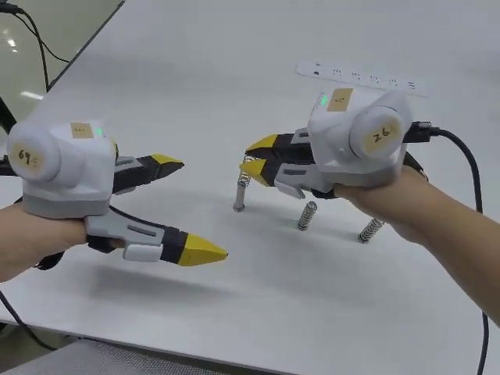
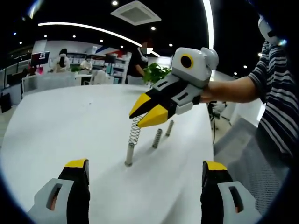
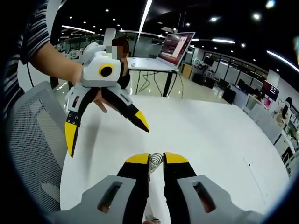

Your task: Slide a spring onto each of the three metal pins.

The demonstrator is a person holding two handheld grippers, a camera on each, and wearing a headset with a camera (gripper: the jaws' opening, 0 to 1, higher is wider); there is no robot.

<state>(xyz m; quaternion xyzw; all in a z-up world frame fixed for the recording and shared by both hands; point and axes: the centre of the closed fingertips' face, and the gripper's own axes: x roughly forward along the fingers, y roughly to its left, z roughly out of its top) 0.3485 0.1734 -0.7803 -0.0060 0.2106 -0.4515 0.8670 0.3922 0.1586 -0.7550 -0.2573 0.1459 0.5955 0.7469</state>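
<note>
Three metal pins stand on the white table (image 1: 195,70). The left pin (image 1: 238,199) carries a spring (image 1: 244,180) at its top, and my right gripper (image 1: 254,158) is shut on that spring. In the right gripper view the spring (image 3: 157,159) sits pinched between the yellow tips of the right gripper (image 3: 157,161). The middle pin (image 1: 307,216) and the right pin (image 1: 371,230) each wear a spring down to the table. My left gripper (image 1: 187,208) is open and holds nothing, to the left of the pins. The left gripper view shows the spring (image 2: 134,133) partly over the pin (image 2: 129,156).
A white power strip (image 1: 359,78) lies at the back right of the table. A black cable (image 1: 461,156) trails from the right gripper. The table's front edge runs close below the left hand. A grey mesh chair (image 3: 32,140) stands beside the table.
</note>
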